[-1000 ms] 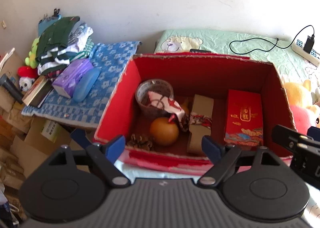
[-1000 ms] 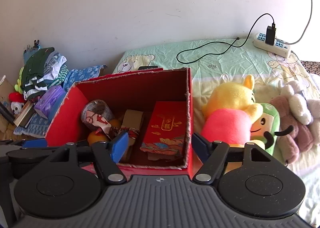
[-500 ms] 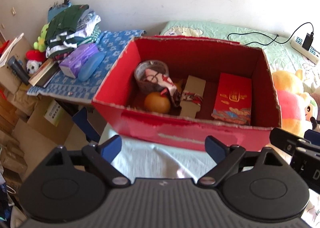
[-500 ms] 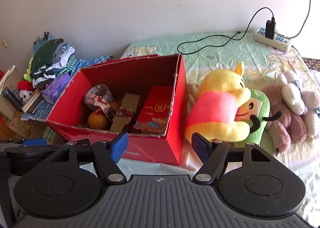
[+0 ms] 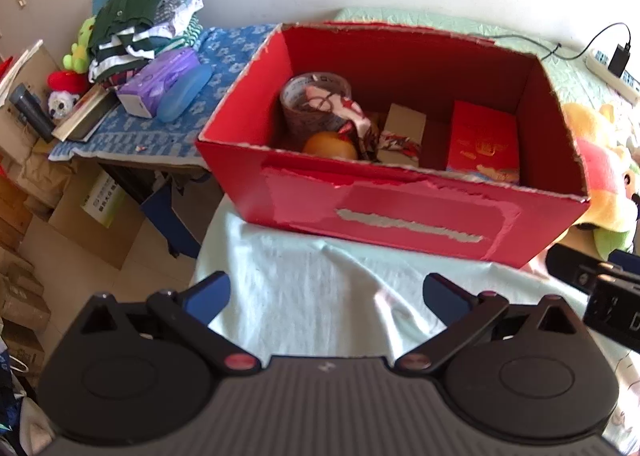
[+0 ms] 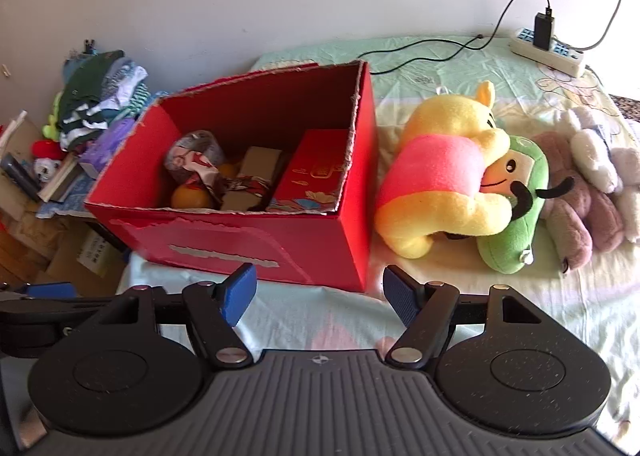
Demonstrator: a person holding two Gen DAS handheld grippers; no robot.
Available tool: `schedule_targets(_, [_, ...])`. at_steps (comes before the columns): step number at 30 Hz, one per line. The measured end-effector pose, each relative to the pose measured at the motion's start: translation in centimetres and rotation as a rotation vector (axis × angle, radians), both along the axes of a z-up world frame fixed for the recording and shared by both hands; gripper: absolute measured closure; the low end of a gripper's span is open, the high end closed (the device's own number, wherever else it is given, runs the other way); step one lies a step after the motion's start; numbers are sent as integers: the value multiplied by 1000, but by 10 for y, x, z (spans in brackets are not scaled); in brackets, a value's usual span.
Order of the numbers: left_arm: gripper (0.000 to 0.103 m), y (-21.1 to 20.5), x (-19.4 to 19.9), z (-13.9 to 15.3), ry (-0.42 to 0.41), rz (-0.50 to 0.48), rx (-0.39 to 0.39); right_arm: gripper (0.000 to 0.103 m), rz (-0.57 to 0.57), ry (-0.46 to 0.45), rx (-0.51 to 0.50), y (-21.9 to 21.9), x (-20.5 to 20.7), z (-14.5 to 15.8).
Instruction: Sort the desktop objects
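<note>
Tools: left tool (image 5: pixel 326 298) agape | right tool (image 6: pixel 319 290) agape | red box (image 6: pixel 240 248) ahead

Hardly anything ahead of my tools can be read. The red packet (image 5: pixel 482 146) in the box (image 5: pixel 400 216), ahead and to the right of my left tool, carries gold characters, too small to make out. From my right tool the same packet (image 6: pixel 316 172) shows gold marks near its top, also unclear. Down to the left of my left tool, a carton (image 5: pixel 100 202) has a white label with green and dark print, blurred beyond reading. The grey strip on the box front bears no lettering.
</note>
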State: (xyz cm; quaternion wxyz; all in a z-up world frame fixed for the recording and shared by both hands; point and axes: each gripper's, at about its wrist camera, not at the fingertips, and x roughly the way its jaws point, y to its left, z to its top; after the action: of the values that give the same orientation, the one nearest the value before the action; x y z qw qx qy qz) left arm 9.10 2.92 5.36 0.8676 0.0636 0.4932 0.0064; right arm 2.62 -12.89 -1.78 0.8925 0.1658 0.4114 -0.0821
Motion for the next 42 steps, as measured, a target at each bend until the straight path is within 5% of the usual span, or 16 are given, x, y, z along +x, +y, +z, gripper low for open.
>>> schedule_targets(20, [1,67,39,-22,72,-79,10,31,-58,90,-7,68,37,-16])
schedule_targets(42, [1,78,79,38,-38,-127,2,27,-175,-5,-27,71,65,43])
